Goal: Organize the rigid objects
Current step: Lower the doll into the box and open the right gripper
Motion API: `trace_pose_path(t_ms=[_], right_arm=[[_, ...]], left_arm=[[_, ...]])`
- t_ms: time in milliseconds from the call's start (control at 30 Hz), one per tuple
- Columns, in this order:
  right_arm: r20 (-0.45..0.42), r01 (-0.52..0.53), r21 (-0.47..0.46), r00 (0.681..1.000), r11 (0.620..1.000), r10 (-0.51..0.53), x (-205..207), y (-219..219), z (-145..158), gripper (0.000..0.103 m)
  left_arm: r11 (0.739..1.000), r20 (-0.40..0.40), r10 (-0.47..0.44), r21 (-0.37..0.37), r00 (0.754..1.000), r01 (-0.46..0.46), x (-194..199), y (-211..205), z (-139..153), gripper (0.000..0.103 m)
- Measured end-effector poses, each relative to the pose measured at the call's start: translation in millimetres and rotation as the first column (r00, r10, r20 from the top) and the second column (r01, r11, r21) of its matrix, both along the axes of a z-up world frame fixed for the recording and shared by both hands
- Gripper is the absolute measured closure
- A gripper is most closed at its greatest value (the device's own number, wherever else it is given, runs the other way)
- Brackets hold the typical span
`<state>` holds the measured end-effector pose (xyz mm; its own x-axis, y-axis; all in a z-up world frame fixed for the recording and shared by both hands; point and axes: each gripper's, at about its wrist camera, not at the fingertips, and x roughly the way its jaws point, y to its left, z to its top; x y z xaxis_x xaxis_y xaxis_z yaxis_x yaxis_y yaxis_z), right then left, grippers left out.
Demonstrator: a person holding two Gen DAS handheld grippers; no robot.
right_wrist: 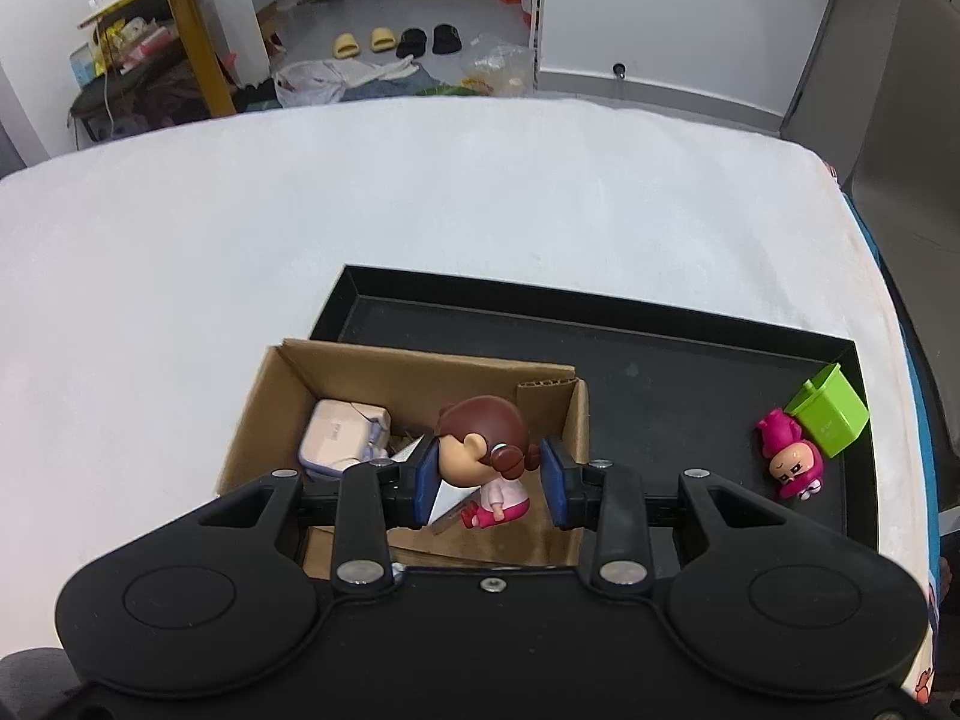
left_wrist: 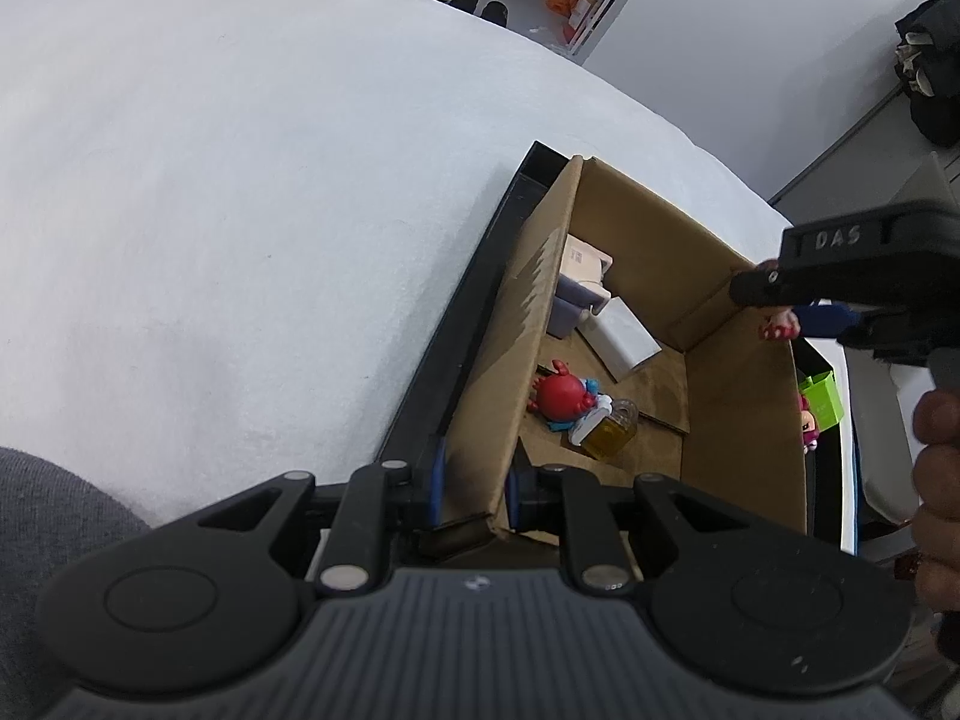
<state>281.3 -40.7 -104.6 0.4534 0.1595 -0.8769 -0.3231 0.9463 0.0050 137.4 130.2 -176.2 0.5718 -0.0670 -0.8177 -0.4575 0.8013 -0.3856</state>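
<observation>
A white cloth covers the bench (right_wrist: 480, 210), with a tiled floor and two pairs of slippers (right_wrist: 396, 42) beyond it. On the bench lies one black tray (right_wrist: 630, 324). At its left end stands one open cardboard box (right_wrist: 420, 369), holding a pale case (right_wrist: 339, 432), a white flat box (left_wrist: 624, 336), a red crab toy (left_wrist: 561, 396) and a small bottle of yellow liquid (left_wrist: 612, 432). The left tool (left_wrist: 471, 492) is clamped on the box's near wall. The right tool (right_wrist: 489, 480) is clamped on a brown-haired doll (right_wrist: 486, 450), above the box, roughly upright, face turned left. At the tray's right end one pink doll (right_wrist: 792, 456) lies beside one tilted green cup (right_wrist: 831, 420).
</observation>
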Motion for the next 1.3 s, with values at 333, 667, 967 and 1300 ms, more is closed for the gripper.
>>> trace_pose_path(t_ms=[333, 667, 967, 1300], right_arm=[[-0.032, -0.009, -0.045, 0.999, 0.999, 0.007, 5, 6, -19, 0.069], [-0.039, -0.02, -0.064, 0.999, 0.998, 0.017, 10, 10, -22, 0.068], [-0.044, -0.021, -0.031, 0.999, 0.999, 0.02, 7, 2, -14, 0.064], [-0.039, -0.034, -0.001, 0.999, 0.999, 0.034, -6, -8, 5, 0.064]], left_arm=[[1.0, 0.004, 0.002, -0.002, 1.0, -0.002, 0, 0, 0, 0.084], [1.0, 0.005, 0.003, -0.001, 1.0, -0.003, -2, 1, 1, 0.084], [1.0, 0.005, 0.007, -0.003, 1.0, -0.007, -4, 2, 3, 0.083], [1.0, 0.003, 0.007, 0.001, 1.0, -0.007, -3, 1, 3, 0.083]])
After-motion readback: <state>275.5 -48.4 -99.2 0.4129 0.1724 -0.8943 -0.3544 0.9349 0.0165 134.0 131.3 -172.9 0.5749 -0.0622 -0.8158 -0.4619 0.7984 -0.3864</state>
